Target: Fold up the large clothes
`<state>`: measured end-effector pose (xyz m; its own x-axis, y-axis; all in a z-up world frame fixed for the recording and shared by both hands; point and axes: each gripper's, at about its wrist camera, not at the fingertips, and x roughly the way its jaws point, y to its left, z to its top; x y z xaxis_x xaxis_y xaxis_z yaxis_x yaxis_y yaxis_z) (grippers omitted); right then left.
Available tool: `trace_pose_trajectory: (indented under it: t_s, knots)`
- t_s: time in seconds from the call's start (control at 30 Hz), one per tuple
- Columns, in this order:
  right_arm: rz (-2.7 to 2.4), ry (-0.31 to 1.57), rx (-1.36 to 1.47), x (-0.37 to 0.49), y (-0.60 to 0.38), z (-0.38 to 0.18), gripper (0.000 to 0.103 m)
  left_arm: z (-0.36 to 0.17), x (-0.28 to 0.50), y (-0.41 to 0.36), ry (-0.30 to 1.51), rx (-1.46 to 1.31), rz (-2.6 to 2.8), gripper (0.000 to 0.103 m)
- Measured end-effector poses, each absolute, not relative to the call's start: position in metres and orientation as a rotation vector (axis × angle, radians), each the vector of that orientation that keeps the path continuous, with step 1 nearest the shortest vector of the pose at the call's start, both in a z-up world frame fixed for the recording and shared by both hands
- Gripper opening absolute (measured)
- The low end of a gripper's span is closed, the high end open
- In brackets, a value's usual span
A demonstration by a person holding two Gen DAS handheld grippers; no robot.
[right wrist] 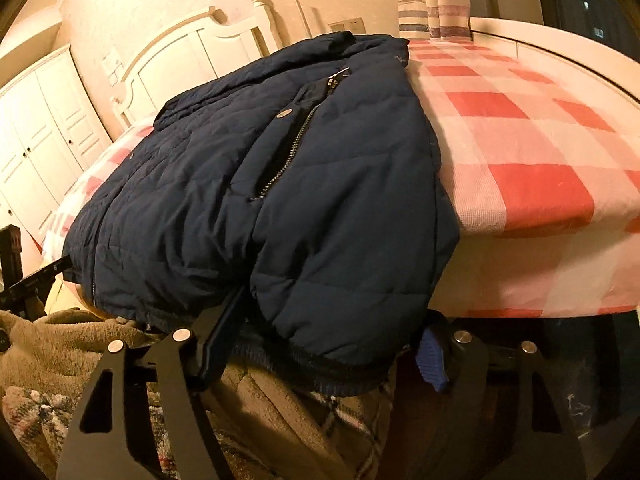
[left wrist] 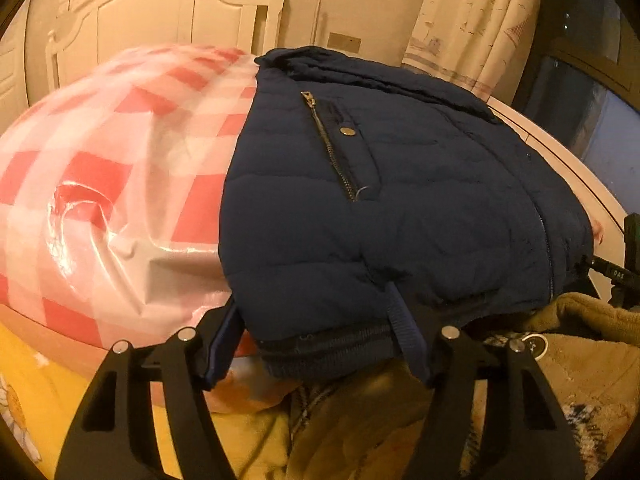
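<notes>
A navy quilted jacket (left wrist: 400, 208) lies folded on a table with a red and white checked cloth (left wrist: 100, 168); its near hem hangs over the front edge. My left gripper (left wrist: 320, 344) has its jaws wide apart, one on each side of the hem at the jacket's left corner; its blue-padded fingers (left wrist: 220, 344) touch the fabric. The jacket also shows in the right wrist view (right wrist: 280, 184). My right gripper (right wrist: 320, 344) is open too, its jaws either side of the hem at the right corner, with the right pad (right wrist: 432, 360) partly hidden by fabric.
An olive fleece garment (left wrist: 580, 328) and plaid cloth (right wrist: 48, 420) lie below the table's front edge. A yellow sheet (left wrist: 32, 380) is at lower left. A white headboard (right wrist: 192, 52), wardrobe (right wrist: 36, 128) and curtain (left wrist: 472, 20) stand behind. The checked cloth (right wrist: 520, 140) extends right.
</notes>
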<state>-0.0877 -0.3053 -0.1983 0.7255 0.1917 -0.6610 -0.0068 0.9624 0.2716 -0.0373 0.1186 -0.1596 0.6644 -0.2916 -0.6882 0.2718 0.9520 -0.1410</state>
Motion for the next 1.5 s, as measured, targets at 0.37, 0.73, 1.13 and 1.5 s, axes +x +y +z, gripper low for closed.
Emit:
trace_pose_trajectory:
  t_s: [0.37,0.73,1.13,1.5]
  knots:
    - [0.141,0.705,0.167,-0.097,-0.294,-0.189,0.034,-0.142,-0.049,0.104,0.746,-0.001,-0.36,0.02]
    - [0.215,0.315,0.231,-0.18,-0.306,-0.079,0.015,-0.012,-0.113,0.123,0.397,-0.19,-0.536,0.016]
    - [0.288,0.177,0.134,-0.088,-0.31,0.067,0.015,0.091,0.006,0.116,0.307,-0.315,-0.484,0.02]
    - [0.049,0.715,0.5,0.199,-0.388,-0.032,0.027,0.009,0.28,0.109,0.658,-0.268,-0.032,0.081]
